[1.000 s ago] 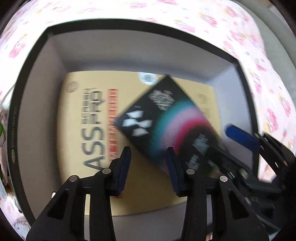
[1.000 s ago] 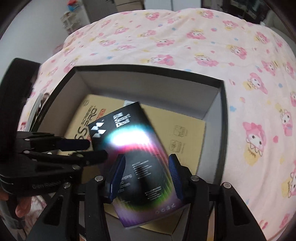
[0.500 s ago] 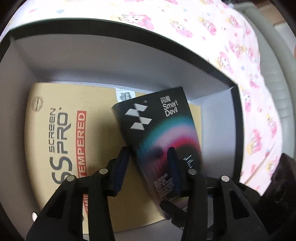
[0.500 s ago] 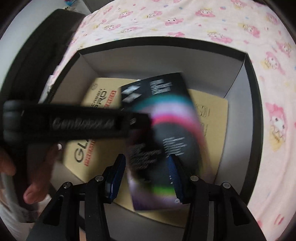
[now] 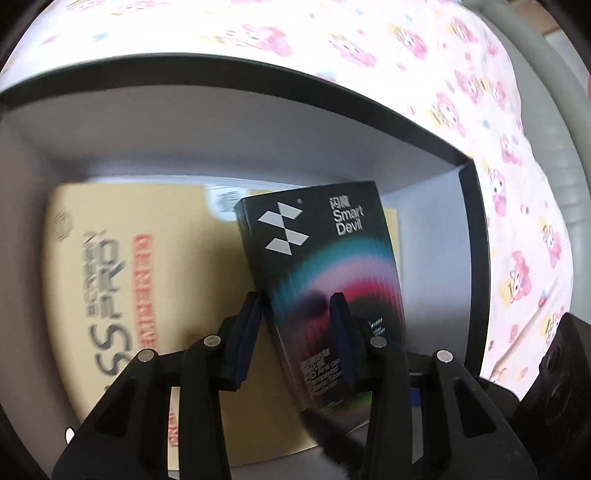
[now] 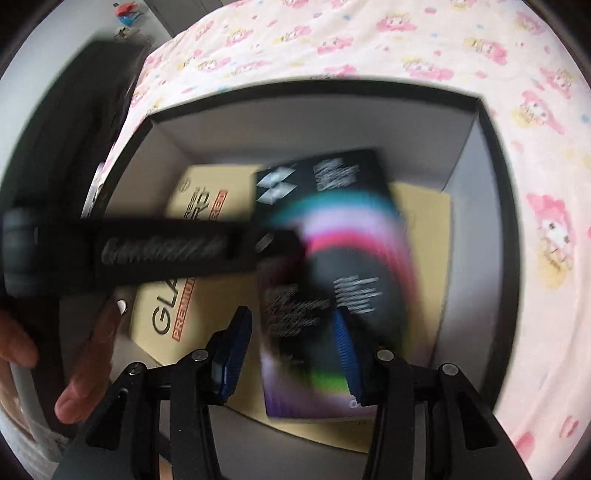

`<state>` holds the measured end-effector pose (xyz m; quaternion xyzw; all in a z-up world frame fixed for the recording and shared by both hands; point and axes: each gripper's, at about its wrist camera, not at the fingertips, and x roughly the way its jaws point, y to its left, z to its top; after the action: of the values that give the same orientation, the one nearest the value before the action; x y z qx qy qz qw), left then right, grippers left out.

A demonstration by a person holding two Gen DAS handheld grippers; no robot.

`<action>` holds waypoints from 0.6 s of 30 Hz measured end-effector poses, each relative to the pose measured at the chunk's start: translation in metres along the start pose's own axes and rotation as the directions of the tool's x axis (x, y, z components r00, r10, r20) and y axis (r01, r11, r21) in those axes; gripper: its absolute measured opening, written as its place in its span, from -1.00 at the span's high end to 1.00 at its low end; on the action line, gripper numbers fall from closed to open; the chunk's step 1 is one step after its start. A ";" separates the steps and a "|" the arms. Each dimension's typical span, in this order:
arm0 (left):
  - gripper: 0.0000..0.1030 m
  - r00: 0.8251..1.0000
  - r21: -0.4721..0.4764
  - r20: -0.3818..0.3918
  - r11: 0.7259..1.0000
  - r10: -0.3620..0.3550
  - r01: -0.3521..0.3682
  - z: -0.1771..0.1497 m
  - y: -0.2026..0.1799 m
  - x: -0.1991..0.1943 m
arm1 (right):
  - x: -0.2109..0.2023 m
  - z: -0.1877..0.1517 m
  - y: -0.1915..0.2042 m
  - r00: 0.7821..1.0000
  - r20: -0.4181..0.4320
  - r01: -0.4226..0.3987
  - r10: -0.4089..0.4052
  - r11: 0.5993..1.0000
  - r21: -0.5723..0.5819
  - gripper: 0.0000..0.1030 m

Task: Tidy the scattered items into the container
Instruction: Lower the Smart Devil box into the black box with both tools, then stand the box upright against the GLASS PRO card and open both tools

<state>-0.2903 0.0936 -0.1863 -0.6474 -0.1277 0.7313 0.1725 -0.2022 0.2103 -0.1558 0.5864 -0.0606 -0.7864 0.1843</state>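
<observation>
A black "Smart Devil" box (image 5: 325, 251) (image 6: 332, 221) hangs tilted inside the black container (image 5: 258, 70) (image 6: 314, 86), above a tan screen-protector box (image 5: 147, 258) (image 6: 192, 206) lying on its floor. My left gripper (image 5: 295, 299) (image 6: 280, 240) pinches the black box's left edge and its jaws are closing on it. One pad sits at the side and the other on the printed face. My right gripper (image 6: 291, 314) hovers over the box's lower end. Its jaws are closing, and the left pad stands clear of the box. The black box is blurred in the right wrist view.
The container sits on a pink cartoon-print bedsheet (image 5: 369, 29) (image 6: 535, 240). A person's hand (image 6: 85, 369) holds the left gripper at the left of the right wrist view. Grey inner walls surround the tan box closely.
The left gripper has come in over the container onto the black box, which has swung straighter and now moves with it. The right gripper has sunk a little and no longer frames the box squarely.
</observation>
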 end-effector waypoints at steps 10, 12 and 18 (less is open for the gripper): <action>0.31 0.999 0.021 -0.024 0.999 -0.039 0.039 -0.002 0.016 -0.001 | -0.006 0.001 0.001 1.000 0.029 0.006 -0.006 1.000 0.008 0.22; 0.32 0.999 0.021 -0.034 0.999 -0.035 0.036 -0.003 0.020 -0.001 | -0.004 0.001 0.003 0.999 0.032 0.035 -0.035 0.999 -0.005 0.22; 0.45 0.995 0.064 -0.081 0.996 -0.059 0.065 -0.022 0.013 0.009 | 0.007 -0.005 0.003 1.000 -0.007 -0.005 0.005 1.000 0.026 0.22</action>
<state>-0.2702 0.0846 -0.2025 -0.6655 -0.1165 0.7032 0.2215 -0.1987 0.2060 -0.1629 0.5912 -0.0719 -0.7831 0.1789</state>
